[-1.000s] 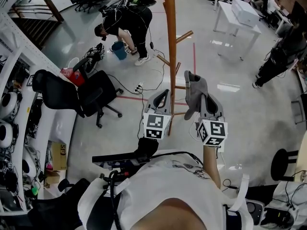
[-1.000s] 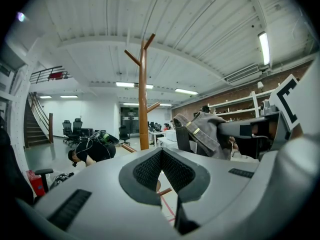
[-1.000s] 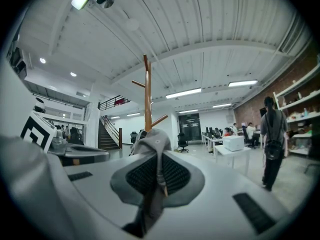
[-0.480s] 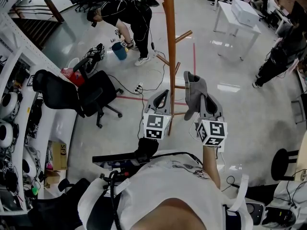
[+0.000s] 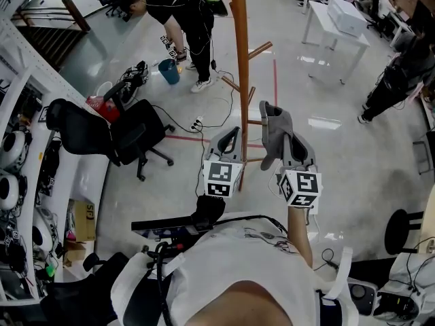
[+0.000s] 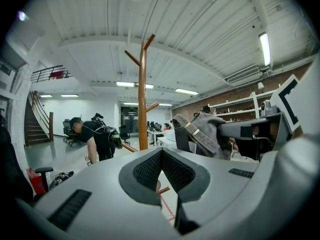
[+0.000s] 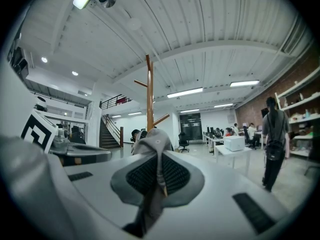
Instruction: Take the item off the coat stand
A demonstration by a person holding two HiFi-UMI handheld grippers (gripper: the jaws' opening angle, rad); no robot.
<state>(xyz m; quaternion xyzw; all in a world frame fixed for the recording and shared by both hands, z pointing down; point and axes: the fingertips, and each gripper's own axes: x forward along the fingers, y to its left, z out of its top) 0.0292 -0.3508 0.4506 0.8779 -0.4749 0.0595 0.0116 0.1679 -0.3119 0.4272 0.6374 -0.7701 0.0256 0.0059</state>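
The wooden coat stand (image 5: 241, 73) rises from the floor just ahead of me, and the pegs I can see are bare. My right gripper (image 5: 290, 143) is shut on a grey fabric item with a strap (image 5: 274, 129), held clear of the stand to its right. In the right gripper view the grey fabric (image 7: 152, 143) is pinched between the pads of the right gripper (image 7: 159, 160). My left gripper (image 5: 231, 134) sits just left of the pole. Its jaws meet with nothing between them (image 6: 161, 156). The left gripper view shows the grey item (image 6: 205, 131) off to the right.
A black office chair (image 5: 129, 138) stands to the left, with cables and a blue bucket (image 5: 168, 71) on the floor. A person (image 5: 180, 9) bends over behind the stand. A white table (image 5: 336, 22) and another person (image 5: 397, 73) are at the right. A black stool (image 5: 401, 233) is near right.
The person behind the stand has moved up and away toward the top of the head view. Both grippers and the grey item have stayed where they were.
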